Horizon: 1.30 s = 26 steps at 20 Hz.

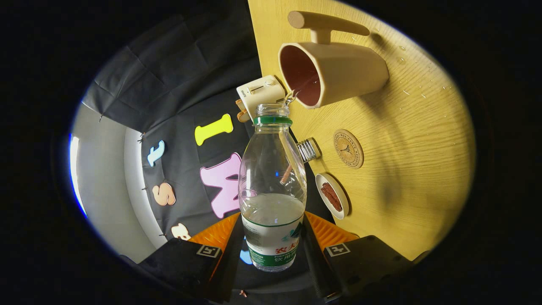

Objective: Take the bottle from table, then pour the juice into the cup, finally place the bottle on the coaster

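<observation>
My gripper (273, 237) is shut on a clear plastic bottle (272, 186), both fingers pressing on its labelled lower part. The bottle has no cap, a green neck ring and some clear liquid in its lower half. The whole view is rolled sideways, so the wooden table (406, 161) stands like a wall beside the bottle. A beige cup (334, 72) with a dark inside and a long handle sits on the table just past the bottle's mouth; a thin stream or drops pass from the mouth toward the cup's rim. A round cork coaster (348, 148) lies on the table beside the bottle's shoulder.
A small white dish (332, 195) holding a brown piece sits on the table near my fingers. A ribbed metal cap-like thing (308, 150) lies by the table edge behind the bottle. A white boxy device (260, 91) stands at the table's far edge. Water drops dot the table beyond the cup.
</observation>
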### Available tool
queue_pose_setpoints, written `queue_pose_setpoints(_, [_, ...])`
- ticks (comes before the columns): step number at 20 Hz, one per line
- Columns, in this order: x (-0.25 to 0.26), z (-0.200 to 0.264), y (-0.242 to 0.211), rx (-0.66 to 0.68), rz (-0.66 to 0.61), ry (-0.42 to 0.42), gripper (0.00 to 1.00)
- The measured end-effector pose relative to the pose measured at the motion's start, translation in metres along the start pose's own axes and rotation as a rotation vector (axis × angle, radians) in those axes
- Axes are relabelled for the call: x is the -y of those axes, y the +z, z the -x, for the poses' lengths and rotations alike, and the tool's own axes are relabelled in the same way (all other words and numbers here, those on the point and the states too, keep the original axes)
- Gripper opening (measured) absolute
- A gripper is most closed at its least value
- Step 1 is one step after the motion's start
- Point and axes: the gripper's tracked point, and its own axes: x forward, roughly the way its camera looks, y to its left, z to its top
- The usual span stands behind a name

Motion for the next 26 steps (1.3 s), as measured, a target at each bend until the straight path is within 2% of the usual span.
queue_pose_setpoints(26, [-0.015,-0.009,0.023,0.040,-0.105,0.014,0.74])
